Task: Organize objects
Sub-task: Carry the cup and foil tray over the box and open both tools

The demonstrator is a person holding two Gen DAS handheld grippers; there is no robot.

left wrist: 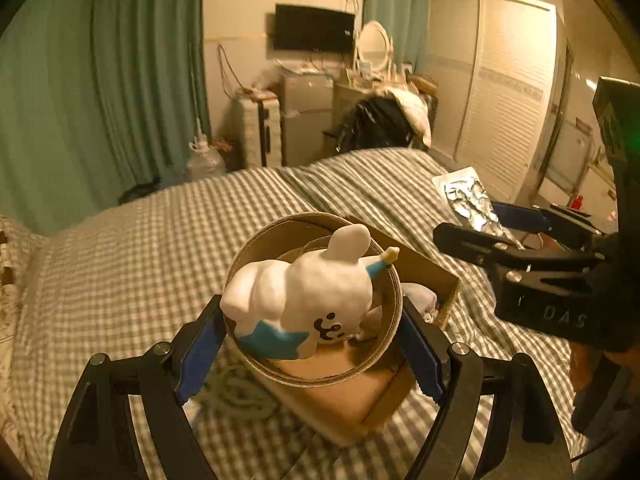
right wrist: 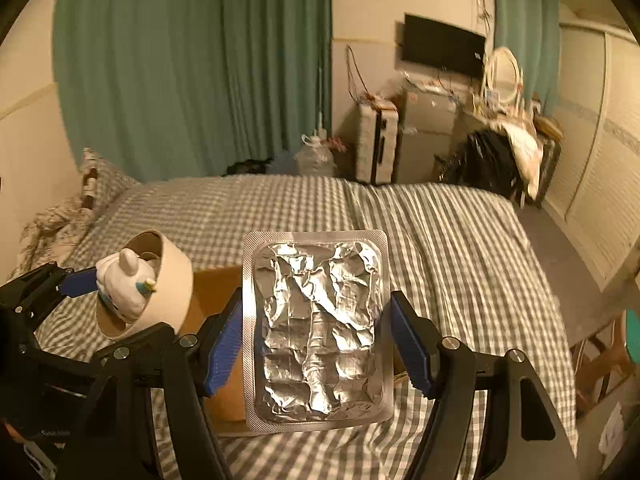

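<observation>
My left gripper (left wrist: 312,336) is shut on a wide tape roll (left wrist: 384,332), held above an open cardboard box (left wrist: 424,276) on the bed. A white bear figurine with a blue star (left wrist: 304,296) sits wedged in the roll's ring. My right gripper (right wrist: 318,336) is shut on a silver foil blister pack (right wrist: 320,332), gripped by its two long edges and held flat above the box (right wrist: 216,292). The roll (right wrist: 172,280), the figurine (right wrist: 124,284) and the left gripper (right wrist: 80,284) show at the right wrist view's left. The right gripper and pack (left wrist: 472,200) show at the left wrist view's right.
The bed has a grey checked cover (left wrist: 140,264). A pillow (right wrist: 104,176) lies at its far left. Beyond stand green curtains (left wrist: 100,80), a suitcase (left wrist: 256,128), a small fridge (left wrist: 308,116), a wall TV (left wrist: 314,28) and a white wardrobe (left wrist: 500,88).
</observation>
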